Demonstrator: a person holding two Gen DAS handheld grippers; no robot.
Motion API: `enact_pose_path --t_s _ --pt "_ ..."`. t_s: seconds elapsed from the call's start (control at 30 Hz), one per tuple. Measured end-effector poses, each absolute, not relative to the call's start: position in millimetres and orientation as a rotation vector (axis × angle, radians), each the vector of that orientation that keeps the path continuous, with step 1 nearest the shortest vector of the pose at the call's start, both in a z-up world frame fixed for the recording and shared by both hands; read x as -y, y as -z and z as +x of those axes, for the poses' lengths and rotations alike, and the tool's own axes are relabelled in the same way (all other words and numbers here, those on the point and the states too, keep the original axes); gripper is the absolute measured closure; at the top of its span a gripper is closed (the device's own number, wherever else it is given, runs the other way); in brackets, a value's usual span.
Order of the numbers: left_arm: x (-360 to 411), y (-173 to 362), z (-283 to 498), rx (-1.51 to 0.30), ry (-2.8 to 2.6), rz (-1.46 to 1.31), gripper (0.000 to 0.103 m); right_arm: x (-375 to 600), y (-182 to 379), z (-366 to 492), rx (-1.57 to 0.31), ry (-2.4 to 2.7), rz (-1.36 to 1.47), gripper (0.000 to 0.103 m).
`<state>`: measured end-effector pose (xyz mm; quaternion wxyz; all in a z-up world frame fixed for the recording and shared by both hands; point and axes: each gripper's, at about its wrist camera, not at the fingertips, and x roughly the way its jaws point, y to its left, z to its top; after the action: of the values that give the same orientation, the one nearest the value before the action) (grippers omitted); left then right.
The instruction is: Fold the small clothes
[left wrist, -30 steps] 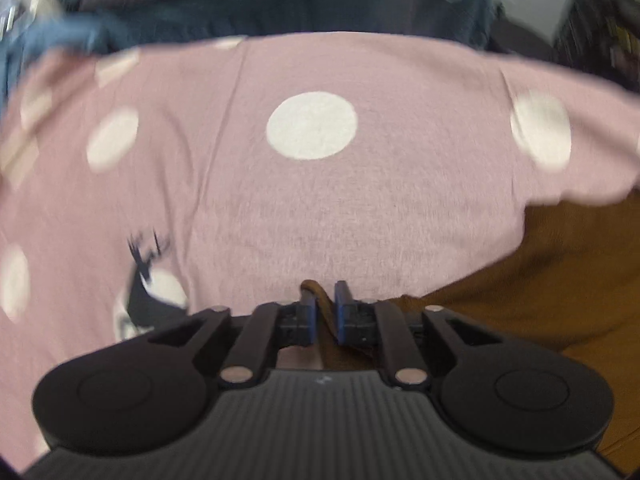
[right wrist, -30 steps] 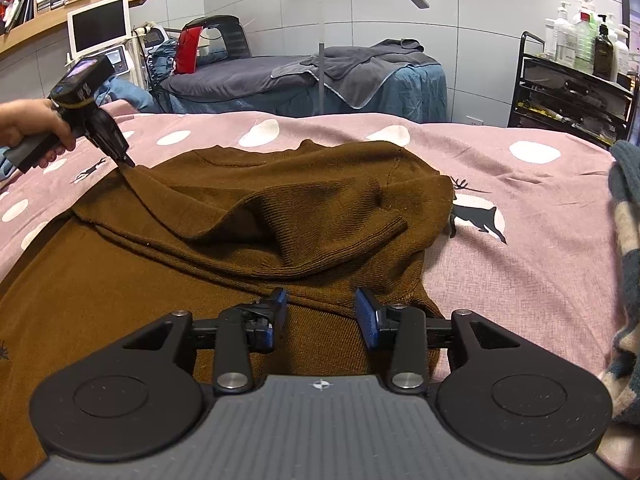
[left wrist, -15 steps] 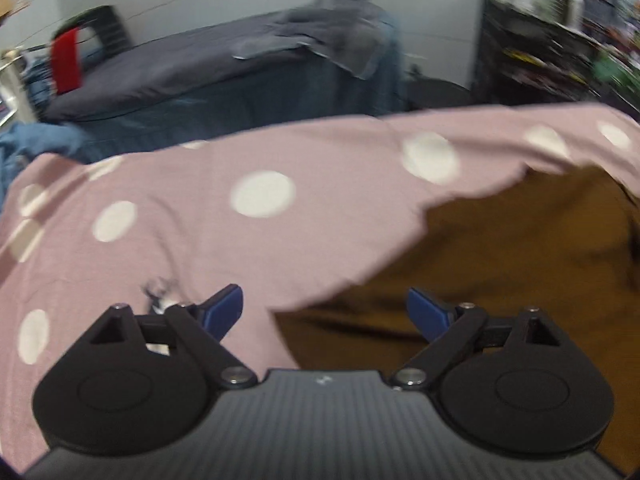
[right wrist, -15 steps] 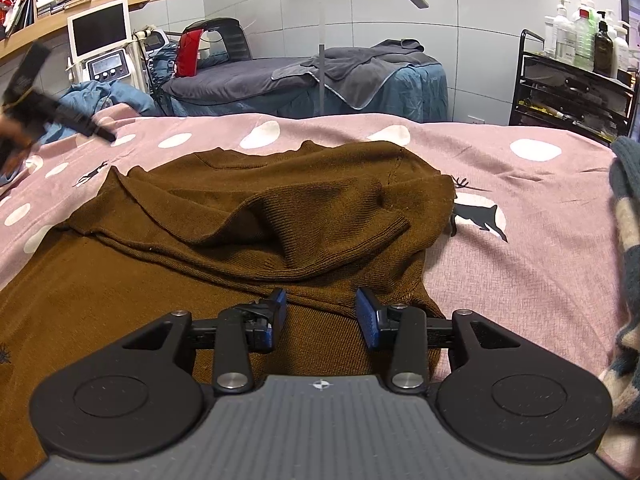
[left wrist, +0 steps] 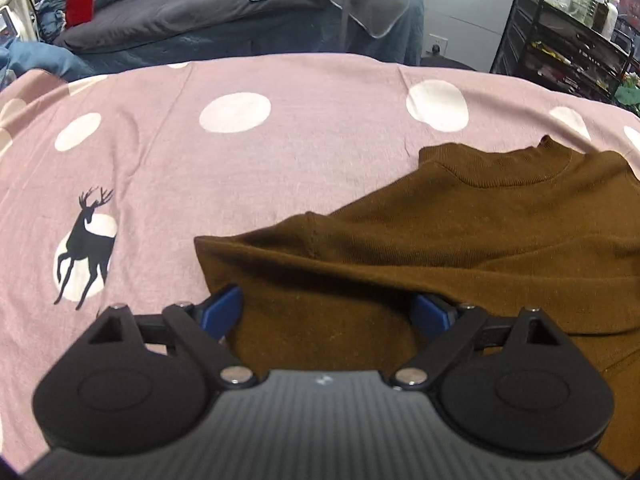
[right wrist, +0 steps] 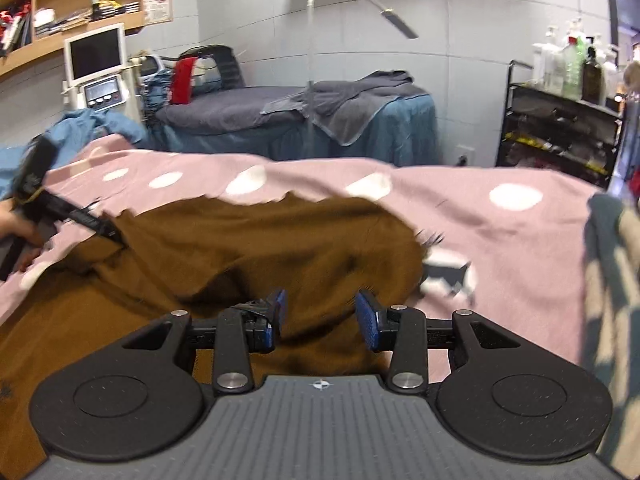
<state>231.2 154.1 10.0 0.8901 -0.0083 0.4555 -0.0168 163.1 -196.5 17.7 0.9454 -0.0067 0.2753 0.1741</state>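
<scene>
The left gripper [left wrist: 330, 312] hangs over the folded corner of the brown sweater [left wrist: 460, 240], its jaws opening wide with knit under the gap but nothing pinched. The sweater lies bunched on the pink dotted sheet [left wrist: 240, 160], collar toward the far side. The right gripper [right wrist: 320, 314] hovers over the sweater's lower edge, jaws partly apart, gripping nothing

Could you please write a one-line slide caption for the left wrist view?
Left gripper, jaws opening and gripping nothing, poised over a brown sweater on a pink polka-dot sheet.
</scene>
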Motion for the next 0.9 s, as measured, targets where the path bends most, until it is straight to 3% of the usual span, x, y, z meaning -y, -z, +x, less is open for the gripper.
enact_pose_path --t_s 0.13,0.23,0.27,0.3,0.33,0.37,0.6,0.83,0.87,0.9 --pt "-166 -17 218 -0.910 -0.080 -0.042 0.000 200 -11 194 -0.614 -0.356 -0.023 0.037" --pt "-175 -24 201 -0.925 -0.062 -0.110 0.000 194 4 212 -0.704 -0.348 -0.048 0.044" --pt "-174 -28 194 -0.929 -0.032 -0.105 0.000 195 7 213 -0.701 -0.342 -0.037 0.051" --pt "-170 -31 189 -0.930 0.004 -0.082 0.000 195 7 213 -0.688 -0.345 -0.033 0.076" --pt "-165 -34 181 -0.932 0.039 -0.050 0.000 193 5 212 -0.685 -0.365 -0.045 0.091" --pt "-161 -36 172 -0.937 0.065 -0.023 0.000 193 3 210 -0.675 -0.385 -0.042 0.095" --pt "-145 -32 124 -0.955 0.085 0.030 0.000 221 -20 184 -0.569 -0.225 -0.035 0.095" --pt "-128 -28 111 -0.966 0.105 0.083 0.000 228 7 184 -0.714 -0.228 -0.031 0.093" --pt "-126 -29 110 -0.958 0.101 0.091 0.000 229 6 183 -0.700 -0.215 -0.024 0.089" --pt "-125 -31 110 -0.945 0.094 0.101 0.000 230 3 181 -0.680 -0.197 -0.015 0.072"
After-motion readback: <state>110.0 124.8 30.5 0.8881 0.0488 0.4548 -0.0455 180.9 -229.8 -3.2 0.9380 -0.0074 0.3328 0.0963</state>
